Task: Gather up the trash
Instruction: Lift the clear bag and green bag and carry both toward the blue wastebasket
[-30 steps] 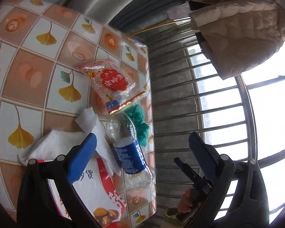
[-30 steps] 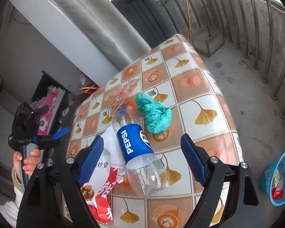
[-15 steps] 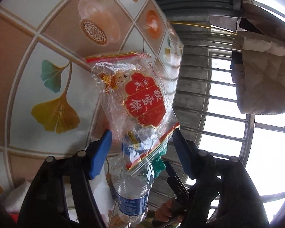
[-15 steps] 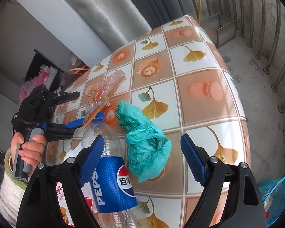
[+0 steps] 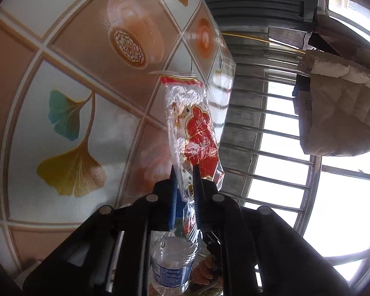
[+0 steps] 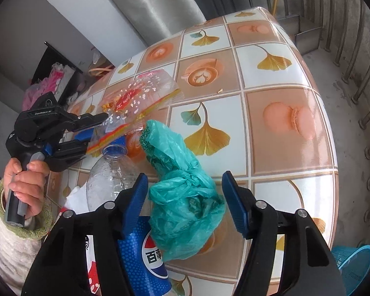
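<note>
Your left gripper clenched on snack wrapper; wrapper's lower end hidden between fingers. Your right gripper spread wide, straddling green plastic bag, pads not touching it. Pepsi bottle partly covered by right finger, just beside bag. Table edge near on right; blue basket below, cut off.

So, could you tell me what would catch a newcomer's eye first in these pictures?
The left gripper is clamped on a clear red-printed snack wrapper, lifting it above the ginkgo-patterned table. In the right view, the open right gripper frames a crumpled green plastic bag, beside a Pepsi bottle.
</note>
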Demonstrator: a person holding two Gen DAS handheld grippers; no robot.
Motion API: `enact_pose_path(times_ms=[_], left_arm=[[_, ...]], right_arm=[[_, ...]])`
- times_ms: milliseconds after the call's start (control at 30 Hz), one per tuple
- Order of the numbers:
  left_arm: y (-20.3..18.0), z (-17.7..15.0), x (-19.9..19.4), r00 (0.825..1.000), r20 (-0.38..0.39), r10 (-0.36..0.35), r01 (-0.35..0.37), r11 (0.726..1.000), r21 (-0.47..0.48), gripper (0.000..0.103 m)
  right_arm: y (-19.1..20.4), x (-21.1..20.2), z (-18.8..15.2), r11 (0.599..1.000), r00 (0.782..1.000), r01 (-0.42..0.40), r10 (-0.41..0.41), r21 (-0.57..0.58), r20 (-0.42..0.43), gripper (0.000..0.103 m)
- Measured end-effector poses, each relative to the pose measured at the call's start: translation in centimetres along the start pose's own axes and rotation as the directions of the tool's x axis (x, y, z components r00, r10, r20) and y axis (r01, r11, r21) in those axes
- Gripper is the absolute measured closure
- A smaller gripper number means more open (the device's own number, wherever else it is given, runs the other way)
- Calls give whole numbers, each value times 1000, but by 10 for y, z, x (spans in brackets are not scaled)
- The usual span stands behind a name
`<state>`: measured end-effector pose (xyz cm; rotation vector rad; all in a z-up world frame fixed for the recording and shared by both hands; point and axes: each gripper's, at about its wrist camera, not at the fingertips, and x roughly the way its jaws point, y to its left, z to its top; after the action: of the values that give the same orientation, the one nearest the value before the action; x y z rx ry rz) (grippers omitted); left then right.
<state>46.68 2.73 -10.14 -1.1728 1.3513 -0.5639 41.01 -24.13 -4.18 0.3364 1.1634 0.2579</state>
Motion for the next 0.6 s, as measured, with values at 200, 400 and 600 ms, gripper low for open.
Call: enact_pose_path(times_ms=[200, 400, 600], left_arm=[[-9, -1, -9, 998, 21, -62, 61, 998, 27, 98], [-25, -4, -23, 991, 44, -127, 124, 991, 58, 99], [-44, -14, -42, 984, 61, -170, 162, 979, 123, 99]], right_arm=[[1, 2, -1, 1000, 1000, -6, 6, -3, 7, 55], [4, -7, -2, 1000, 999, 4, -4, -9, 34, 57], [6, -23, -3, 1000, 997, 14, -14, -7, 75, 57]])
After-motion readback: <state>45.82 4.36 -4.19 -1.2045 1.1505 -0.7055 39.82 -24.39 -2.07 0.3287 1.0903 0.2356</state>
